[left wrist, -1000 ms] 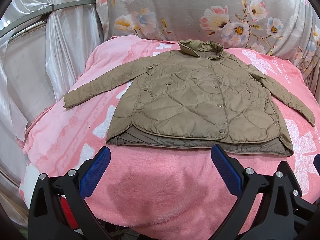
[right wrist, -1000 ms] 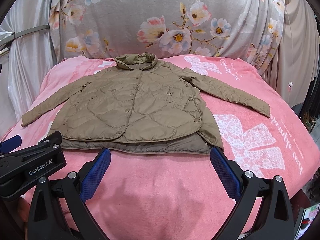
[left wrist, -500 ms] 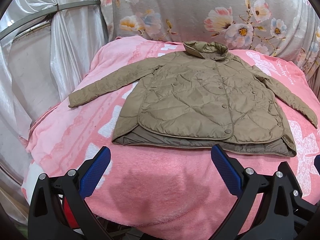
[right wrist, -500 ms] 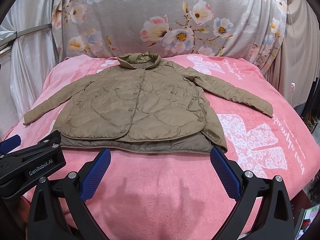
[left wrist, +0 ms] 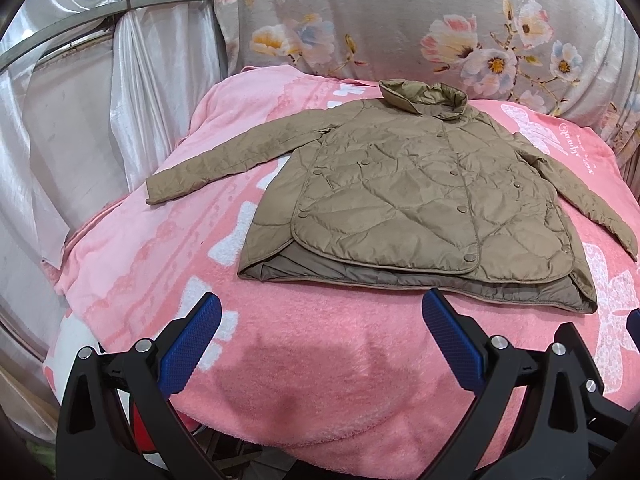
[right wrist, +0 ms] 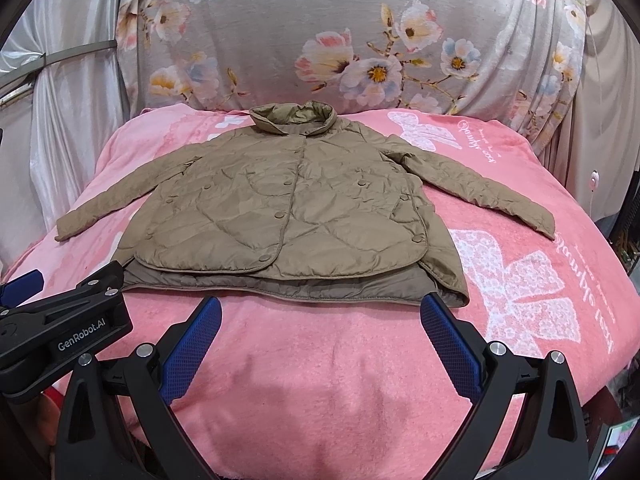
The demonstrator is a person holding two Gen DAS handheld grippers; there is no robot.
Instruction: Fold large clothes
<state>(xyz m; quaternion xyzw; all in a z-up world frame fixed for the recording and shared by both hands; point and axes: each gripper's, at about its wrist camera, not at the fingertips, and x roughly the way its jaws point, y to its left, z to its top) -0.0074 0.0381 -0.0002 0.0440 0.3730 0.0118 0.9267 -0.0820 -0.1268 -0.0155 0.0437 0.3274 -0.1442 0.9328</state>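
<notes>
An olive quilted jacket (left wrist: pixel 420 200) (right wrist: pixel 288 216) lies flat and buttoned on a pink blanket (left wrist: pixel 320 344) (right wrist: pixel 320 344), collar at the far side, both sleeves spread outward. Its left sleeve cuff (left wrist: pixel 158 190) reaches toward the blanket's left edge; the right sleeve cuff (right wrist: pixel 544 226) lies at the right. My left gripper (left wrist: pixel 320 312) hangs open over bare blanket just short of the hem. Likewise my right gripper (right wrist: pixel 320 314) stands open, nothing between its blue pads (right wrist: pixel 448 336), near the hem's middle. In the right wrist view the left gripper's body (right wrist: pixel 60 332) shows at lower left.
A floral grey cloth (right wrist: pixel 360 40) hangs behind the blanket. Shiny white curtains (left wrist: pixel 80 100) with a metal bar (left wrist: pixel 120 4) stand at the left. The blanket drops off at the front and at both sides; a beige curtain (right wrist: pixel 600 120) is at the right.
Both views have shifted: the jacket now sits further right and lower in the left wrist view and slightly lower in the right one. Both grippers stay open; the jacket lies unmoved.
</notes>
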